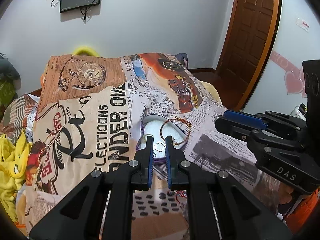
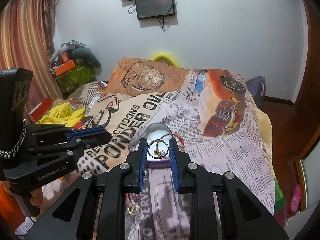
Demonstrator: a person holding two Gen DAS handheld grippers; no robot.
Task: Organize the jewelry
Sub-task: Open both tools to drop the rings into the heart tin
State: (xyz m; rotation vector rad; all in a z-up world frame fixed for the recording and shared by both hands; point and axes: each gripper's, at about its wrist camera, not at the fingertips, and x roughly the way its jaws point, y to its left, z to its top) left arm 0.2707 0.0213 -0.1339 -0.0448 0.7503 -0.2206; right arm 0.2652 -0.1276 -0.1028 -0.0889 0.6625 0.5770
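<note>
Both wrist views downward, bedspread (image 1: 84, 104) shared

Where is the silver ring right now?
In the right wrist view the silver ring sits clamped between the right hand-held gripper fingertips, raised in front of the round white case on the newspaper-print bedspread.

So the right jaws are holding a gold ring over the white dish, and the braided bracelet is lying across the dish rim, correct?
Not quite: the ring in the right gripper is silver, not gold, as the right wrist view shows. The rest holds: it sits over the white dish, and the braided bracelet lies across the rim.
</note>
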